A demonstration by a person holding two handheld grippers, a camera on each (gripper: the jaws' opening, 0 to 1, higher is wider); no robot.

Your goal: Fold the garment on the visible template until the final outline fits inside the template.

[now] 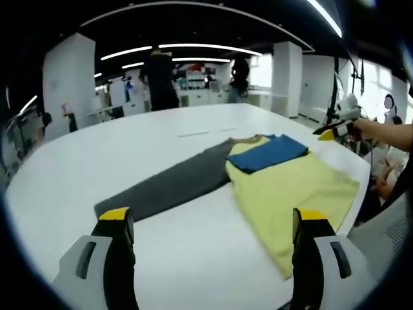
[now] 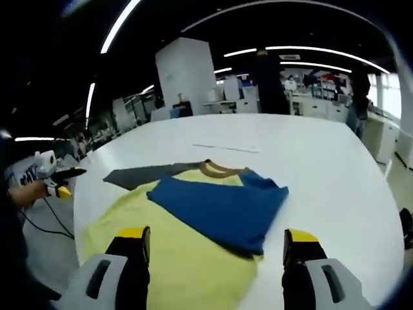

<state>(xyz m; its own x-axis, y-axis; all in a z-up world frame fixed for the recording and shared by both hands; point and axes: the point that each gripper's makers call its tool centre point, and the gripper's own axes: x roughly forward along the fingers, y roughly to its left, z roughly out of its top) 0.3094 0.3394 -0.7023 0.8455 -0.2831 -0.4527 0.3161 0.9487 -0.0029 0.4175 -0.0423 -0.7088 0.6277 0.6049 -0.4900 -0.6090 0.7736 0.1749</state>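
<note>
Garment (image 1: 290, 187), yellow with a blue sleeve (image 2: 219, 210) folded across, lies flat on the white table (image 1: 129, 148) at twelve o'clock; likely limp and light; pinch a hem corner; left gripper (image 1: 210, 226) and right gripper (image 2: 216, 245) both gape, holding nothing.

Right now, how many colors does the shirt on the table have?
3, not counting the tan collar. Yellow body nearest the right gripper, blue sleeve folded on top of it, and gray sleeve stretched flat across the white table. Folded-under parts may hide more.
</note>
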